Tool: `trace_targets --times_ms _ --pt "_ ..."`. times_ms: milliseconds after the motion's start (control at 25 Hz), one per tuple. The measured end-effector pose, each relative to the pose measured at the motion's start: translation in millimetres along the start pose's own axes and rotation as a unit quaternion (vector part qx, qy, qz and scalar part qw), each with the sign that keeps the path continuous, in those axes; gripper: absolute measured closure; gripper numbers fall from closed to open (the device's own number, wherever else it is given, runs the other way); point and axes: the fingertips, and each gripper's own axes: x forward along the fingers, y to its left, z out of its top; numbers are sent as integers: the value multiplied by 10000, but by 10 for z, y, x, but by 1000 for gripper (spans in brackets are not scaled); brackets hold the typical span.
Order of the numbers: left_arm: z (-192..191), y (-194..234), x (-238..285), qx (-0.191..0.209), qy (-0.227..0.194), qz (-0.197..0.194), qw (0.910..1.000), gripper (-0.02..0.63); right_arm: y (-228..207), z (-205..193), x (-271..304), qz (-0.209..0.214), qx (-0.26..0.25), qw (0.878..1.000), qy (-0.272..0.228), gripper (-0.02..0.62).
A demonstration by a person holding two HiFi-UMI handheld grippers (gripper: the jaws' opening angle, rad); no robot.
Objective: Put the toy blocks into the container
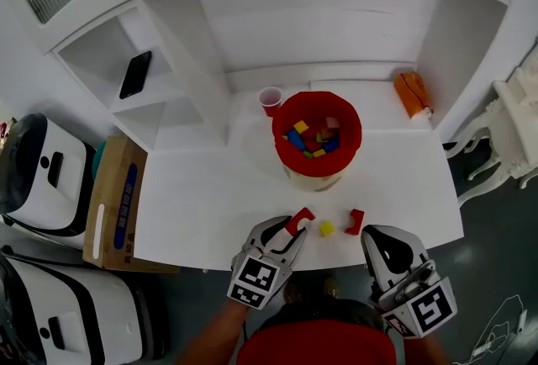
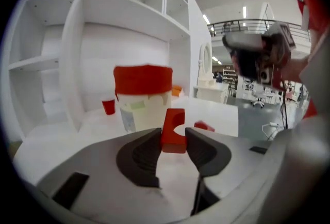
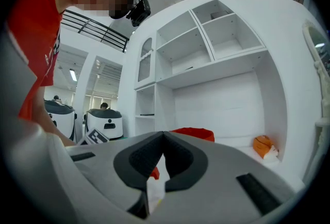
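A red arch block (image 2: 173,126) stands between the pads of my left gripper (image 2: 174,139), which press on its two sides. In the head view that same red arch block (image 1: 299,220) is at the tips of the left gripper (image 1: 292,233), near the table's front edge. A small yellow block (image 1: 326,228) and another red block (image 1: 356,221) lie just to its right. My right gripper (image 1: 376,237) hovers off the front edge, shut and empty (image 3: 163,138). The red-lined container (image 1: 282,140) holds several coloured blocks behind them.
A red cup (image 1: 270,100) stands left of the container and an orange object (image 1: 412,92) lies at the back right. White shelving rises behind, with a phone (image 1: 135,74) on a shelf. A cardboard box (image 1: 118,203) and white machines sit on the floor at the left.
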Motion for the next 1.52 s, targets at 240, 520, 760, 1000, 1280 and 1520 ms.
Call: trace_targets --times_ms 240,520,760,1000,1280,1520 --pt "1220 229 -319 -354 -1643 410 9849 428 -38 -37 -10 -41 109 9999 -20 584" --pt "1872 639 17 -175 -1825 703 9805 430 -139 6 -91 -183 96 9997 -101 584" --pt "1876 890 421 -129 -1458 874 9854 428 -287 -143 -133 -505 157 9985 155 584" --pt "1946 738 268 -164 -1822 665 9809 373 -528 -783 -114 -940 660 9863 1180 497" --pt "1736 332 -179 -135 -2119 559 9756 572 -595 -1678 -55 -1183 1083 9524 2592 383" --pt "1496 215 -420 -298 -2078 523 9763 591 -486 -2133 44 -1397 920 9275 3343 350"
